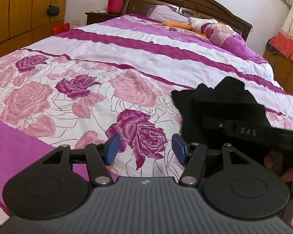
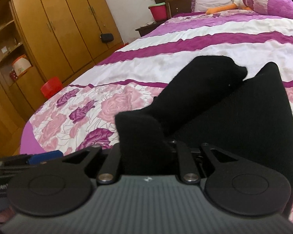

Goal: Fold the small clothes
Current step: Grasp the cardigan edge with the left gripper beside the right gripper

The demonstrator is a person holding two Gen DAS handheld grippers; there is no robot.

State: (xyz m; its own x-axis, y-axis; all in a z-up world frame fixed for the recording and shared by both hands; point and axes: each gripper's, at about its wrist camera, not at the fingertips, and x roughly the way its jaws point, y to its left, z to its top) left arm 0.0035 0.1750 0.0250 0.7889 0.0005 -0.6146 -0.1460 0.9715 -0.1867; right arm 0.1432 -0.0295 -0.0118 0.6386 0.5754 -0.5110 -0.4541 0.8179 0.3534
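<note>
On the bed (image 1: 127,44), near right: black garment (image 2: 234,117), pinched in right claw (image 2: 146,152); left claw (image 1: 145,148) spread wide, empty.

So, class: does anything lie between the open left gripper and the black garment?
Nothing visible does. The left gripper hangs open over bare floral bedspread; the black garment lies just to its right, with the right gripper already gripping it.

White letters "DAS" stand on the right gripper (image 1: 244,130) (black arm).
</note>
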